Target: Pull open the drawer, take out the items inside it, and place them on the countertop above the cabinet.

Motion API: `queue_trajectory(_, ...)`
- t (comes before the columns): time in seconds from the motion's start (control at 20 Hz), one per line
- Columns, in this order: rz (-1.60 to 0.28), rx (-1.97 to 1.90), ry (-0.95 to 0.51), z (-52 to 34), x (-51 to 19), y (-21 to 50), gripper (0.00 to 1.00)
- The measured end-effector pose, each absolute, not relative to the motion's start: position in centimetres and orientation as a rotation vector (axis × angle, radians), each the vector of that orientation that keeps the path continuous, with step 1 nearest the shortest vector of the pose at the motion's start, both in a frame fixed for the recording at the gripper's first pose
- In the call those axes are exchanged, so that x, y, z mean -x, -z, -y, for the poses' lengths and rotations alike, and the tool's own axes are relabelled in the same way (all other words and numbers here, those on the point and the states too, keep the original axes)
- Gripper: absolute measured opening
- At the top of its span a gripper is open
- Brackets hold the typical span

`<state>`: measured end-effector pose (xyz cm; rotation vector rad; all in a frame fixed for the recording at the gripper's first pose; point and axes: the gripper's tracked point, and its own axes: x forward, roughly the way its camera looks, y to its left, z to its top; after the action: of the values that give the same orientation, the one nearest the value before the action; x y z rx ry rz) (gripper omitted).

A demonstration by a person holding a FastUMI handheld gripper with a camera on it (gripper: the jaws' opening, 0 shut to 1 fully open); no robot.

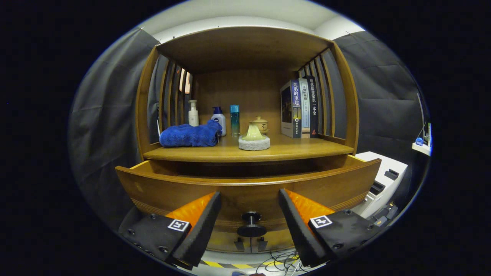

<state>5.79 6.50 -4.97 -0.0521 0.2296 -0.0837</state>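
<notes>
While ajar, drawer (245,188) (interior unseen) before spread-fingered gripper (250,214).

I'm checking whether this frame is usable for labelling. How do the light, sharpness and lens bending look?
Gripper view: warm, even light on the shelf; the drawer interior sits in deep shadow, so its contents cannot be made out. Fisheye bending bows the drawer front and cabinet sides. Towel, books and knob look sharp. The open gripper straddles the knob.

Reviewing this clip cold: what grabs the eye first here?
The wooden drawer, pulled part-way out under the countertop, with its dark knob between the open gripper fingers. Next, the blue towel heaped on the countertop, beside the bottles.
</notes>
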Motion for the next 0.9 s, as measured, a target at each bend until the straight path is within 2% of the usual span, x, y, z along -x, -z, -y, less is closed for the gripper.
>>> queue_trajectory(0.9,-0.226,0.072,0.092,-5.8,-12.8,5.2,0.98)
